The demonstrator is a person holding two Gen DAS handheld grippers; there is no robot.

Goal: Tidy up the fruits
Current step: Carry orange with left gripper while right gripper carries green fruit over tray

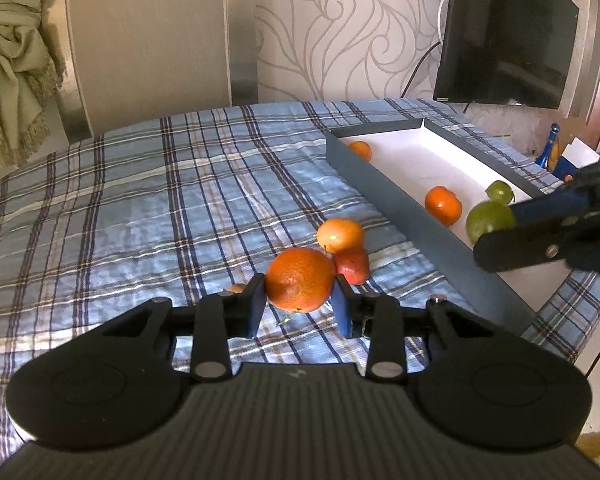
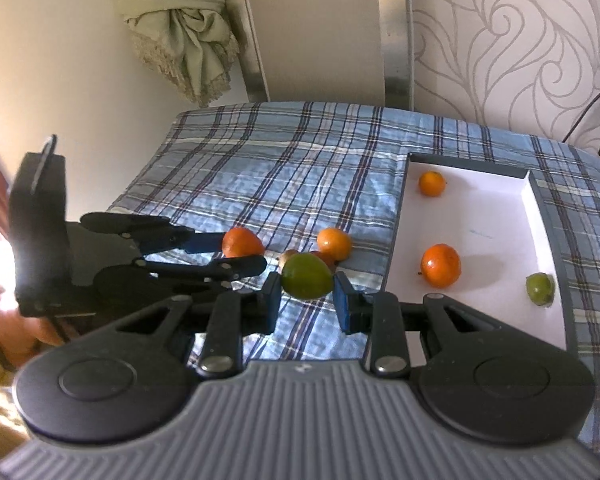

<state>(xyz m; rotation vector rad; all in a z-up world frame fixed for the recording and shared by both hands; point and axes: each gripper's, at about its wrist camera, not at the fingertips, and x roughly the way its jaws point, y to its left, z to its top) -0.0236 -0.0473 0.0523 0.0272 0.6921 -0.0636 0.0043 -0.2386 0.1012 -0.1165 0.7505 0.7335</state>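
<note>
I hold the orange (image 1: 300, 279) clamped in the left tool (image 1: 299, 304), above the plaid bedspread (image 1: 140, 208). My right tool (image 2: 307, 302) grips the green fruit (image 2: 307, 275). The tray (image 2: 540, 200) lies at two o'clock from it, holding three fruits.

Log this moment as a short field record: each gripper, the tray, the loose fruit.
left gripper: shut on large orange
right gripper: shut on green fruit
tray: two oranges, one small green fruit
bedspread: one orange and one reddish fruit lie loose, touching
</note>
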